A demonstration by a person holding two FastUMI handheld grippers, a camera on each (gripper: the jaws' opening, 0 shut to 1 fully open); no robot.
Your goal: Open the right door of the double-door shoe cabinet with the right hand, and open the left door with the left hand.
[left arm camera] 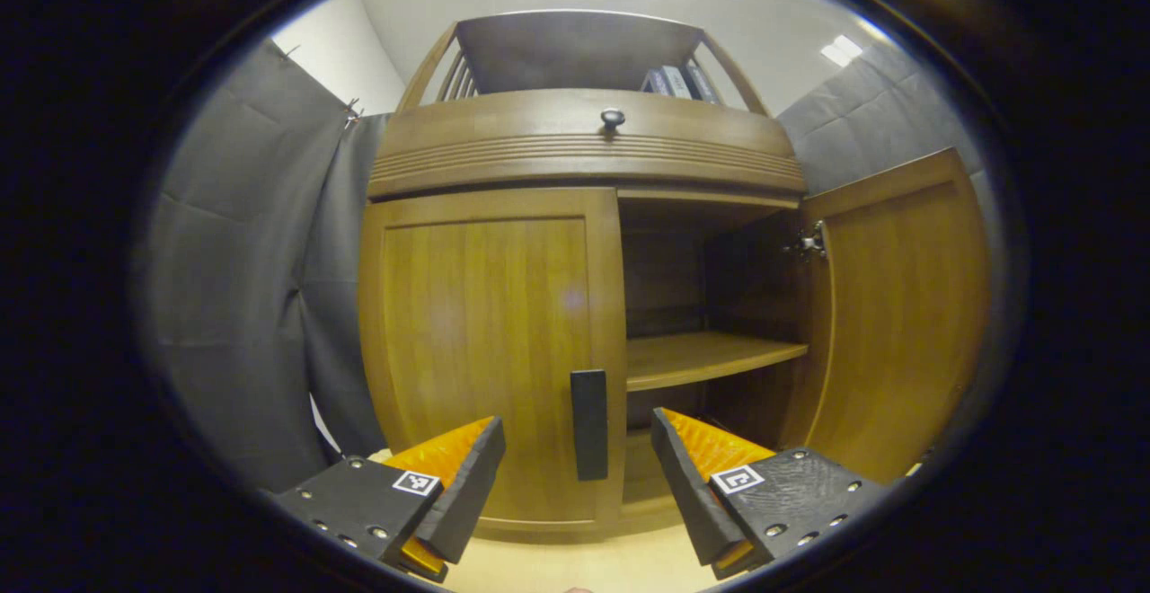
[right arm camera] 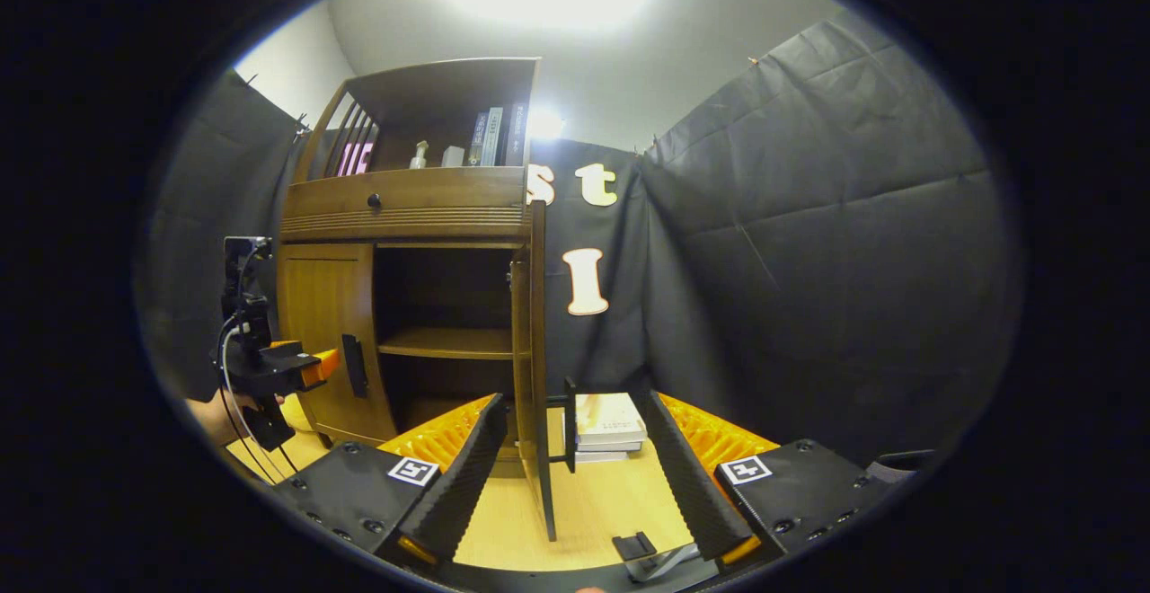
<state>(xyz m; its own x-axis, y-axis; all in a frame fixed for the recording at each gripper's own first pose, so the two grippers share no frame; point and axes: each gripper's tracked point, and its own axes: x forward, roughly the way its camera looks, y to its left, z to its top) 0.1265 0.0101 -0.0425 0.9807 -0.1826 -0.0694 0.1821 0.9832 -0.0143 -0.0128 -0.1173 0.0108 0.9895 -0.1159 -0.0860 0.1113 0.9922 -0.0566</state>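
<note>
Left gripper view: left hand-held gripper (left arm camera: 579, 476) is spread, pinching nothing, fingers at 7 and 5 o'clock. The left handle (left arm camera: 589, 424), a dark vertical bar, stands between the fingers but farther off, no contact. The left door (left arm camera: 490, 341) of the cabinet (left arm camera: 584, 148) is closed. The right door (left arm camera: 898, 305) at 3 o'clock is swung wide open, its hinge (left arm camera: 811, 242) exposed. An inner shelf (left arm camera: 710, 355) shows in the open half. A drawer knob (left arm camera: 613, 117) sits at 12 o'clock, with books (left arm camera: 678, 81) on the top shelf.

Right gripper view: right hand-held gripper (right arm camera: 570, 476) is spread and empty. The open right door (right arm camera: 537, 350) stands edge-on between its fingers, its handle (right arm camera: 570, 422) pointing toward 3 o'clock; neither finger touches it. The left hand-held gripper (right arm camera: 319, 367) sits at 9 o'clock just beside the left handle (right arm camera: 354, 366), held by a hand (right arm camera: 216, 418). Stacked books (right arm camera: 607, 427) lie on the floor (right arm camera: 593, 503) past the door.
</note>
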